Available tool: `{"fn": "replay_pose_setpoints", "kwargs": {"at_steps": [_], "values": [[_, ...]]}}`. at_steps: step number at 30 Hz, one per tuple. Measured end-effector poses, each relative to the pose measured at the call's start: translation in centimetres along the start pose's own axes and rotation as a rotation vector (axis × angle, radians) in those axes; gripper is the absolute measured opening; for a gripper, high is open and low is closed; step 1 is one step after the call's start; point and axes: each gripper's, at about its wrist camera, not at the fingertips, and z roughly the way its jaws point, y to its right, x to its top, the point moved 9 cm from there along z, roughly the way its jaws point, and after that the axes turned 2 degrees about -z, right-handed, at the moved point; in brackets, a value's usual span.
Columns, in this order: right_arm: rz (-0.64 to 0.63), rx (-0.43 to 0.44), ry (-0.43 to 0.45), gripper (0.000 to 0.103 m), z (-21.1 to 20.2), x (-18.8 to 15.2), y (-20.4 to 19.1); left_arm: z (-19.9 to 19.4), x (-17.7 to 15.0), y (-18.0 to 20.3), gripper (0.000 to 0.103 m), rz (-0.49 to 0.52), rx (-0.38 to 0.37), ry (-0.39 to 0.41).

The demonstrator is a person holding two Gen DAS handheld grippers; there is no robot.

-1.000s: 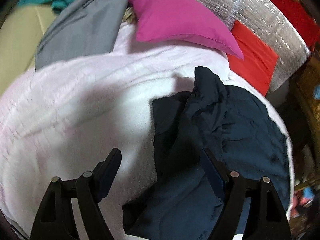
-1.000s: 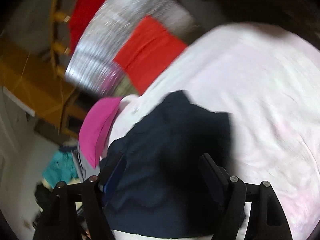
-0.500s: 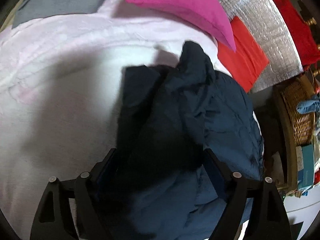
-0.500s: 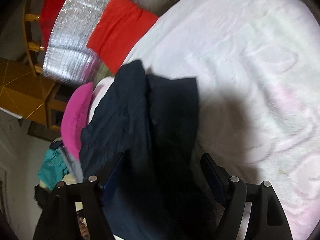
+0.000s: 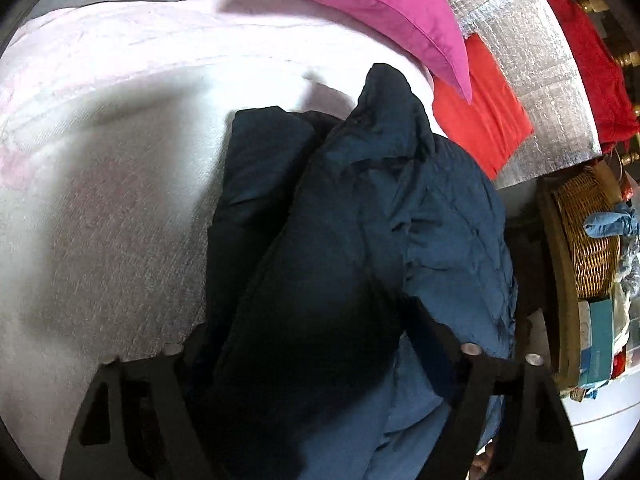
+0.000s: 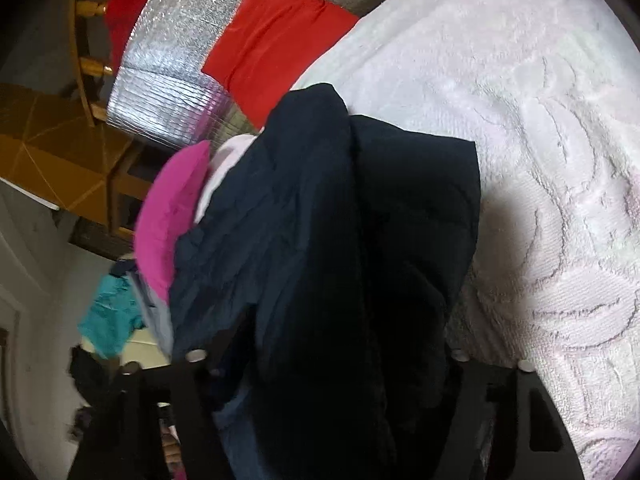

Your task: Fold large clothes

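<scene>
Both claws, left (image 5: 316, 344) + right (image 6: 324, 354), just been closing round dark jacket (image 5: 360, 220) bunched on pink blanket (image 5: 100, 160); pads hidden, can't tell if gripped. Pickup likely imminent.

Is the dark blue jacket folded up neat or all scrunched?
Scrunched. The dark blue jacket lies bunched in a lumpy heap on the pale pink blanket, layers overlapping unevenly, with no flat, squared fold.

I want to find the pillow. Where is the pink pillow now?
In the left wrist view the pink pillow lies at the top, on the white blanket, beyond the dark blue garment and beside the red cloth.
</scene>
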Motion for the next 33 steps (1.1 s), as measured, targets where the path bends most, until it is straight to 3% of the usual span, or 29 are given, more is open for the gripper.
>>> {"fn": "replay_pose_setpoints", "kwargs": {"at_steps": [2, 5, 7, 10, 14, 16, 19, 22, 24, 33], "values": [[0.012, 0.011, 0.008, 0.054, -0.5, 0.1, 0.1, -0.3, 0.0, -0.1, 0.068, -0.004, -0.010, 0.009], [-0.023, -0.010, 0.034, 0.046, -0.9, 0.3, -1.1, -0.7, 0.1, 0.6, 0.052, 0.001, -0.023, 0.034], [-0.052, -0.011, 0.063, 0.042, -1.5, 0.6, -2.3, -1.3, -0.2, 1.3, 0.042, 0.026, -0.021, 0.053], [-0.090, 0.031, 0.120, 0.040, -3.2, 1.3, -4.3, -2.8, -0.2, 2.7, 0.037, 0.053, -0.055, 0.087], [-0.151, 0.018, 0.174, 0.040, -3.9, 1.6, -5.5, -3.5, -0.1, 3.0, 0.037, 0.044, -0.082, 0.106], [-0.110, -0.026, 0.137, 0.040, -2.6, 1.5, -3.8, -2.1, -0.5, 1.6, 0.048, 0.007, -0.035, 0.068], [-0.014, -0.056, 0.070, 0.052, -1.1, 1.0, -1.0, -1.0, -1.0, 0.6, 0.063, -0.010, 0.024, 0.037], [0.052, -0.044, 0.069, 0.068, -1.9, 1.1, -0.7, -1.6, -1.1, 0.9, 0.065, -0.028, 0.042, 0.040], [0.055, -0.047, 0.094, 0.076, -3.3, 1.3, -0.9, -2.4, -1.3, 1.1, 0.065, -0.027, 0.054, 0.059], [0.079, -0.085, 0.171, 0.079, -10.2, 0.5, 0.3, -9.6, -3.2, 1.4, 0.072, 0.066, 0.117, 0.251]]}}
